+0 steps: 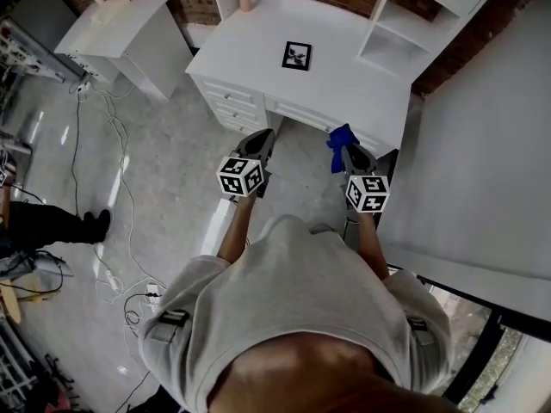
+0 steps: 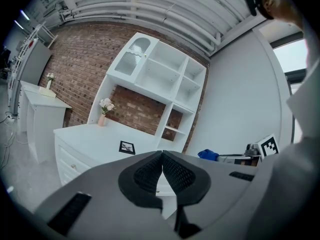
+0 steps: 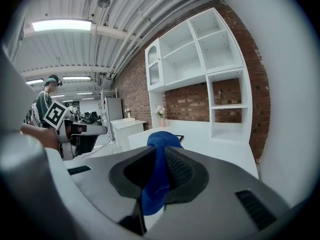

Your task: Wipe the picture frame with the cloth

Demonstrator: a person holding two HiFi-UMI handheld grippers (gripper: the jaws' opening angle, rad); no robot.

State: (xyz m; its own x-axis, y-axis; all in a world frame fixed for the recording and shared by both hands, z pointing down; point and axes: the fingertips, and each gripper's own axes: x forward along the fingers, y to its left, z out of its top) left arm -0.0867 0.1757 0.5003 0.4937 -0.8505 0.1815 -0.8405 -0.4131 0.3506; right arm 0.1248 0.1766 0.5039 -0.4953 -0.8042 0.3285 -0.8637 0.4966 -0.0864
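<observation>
Two views show jaws: left hand-held gripper [image 2: 162,155] clenched empty, right hand-held gripper [image 3: 159,150] grasping cloth [image 3: 153,191].

picture frame [image 1: 297,55] content too small, cloth [image 1: 341,138] partly hidden

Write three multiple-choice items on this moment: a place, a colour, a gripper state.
1. Where is the picture frame? A) flat on the white desk B) on the floor C) in the shelf unit
2. What colour is the cloth? A) red B) blue C) white
3. How are the left gripper's jaws? A) wide apart B) shut on the cloth C) shut, empty
Key: 1A, it lies on the white desk; 2B, blue fabric sits in the right gripper; 3C, pads meet, nothing between.
</observation>
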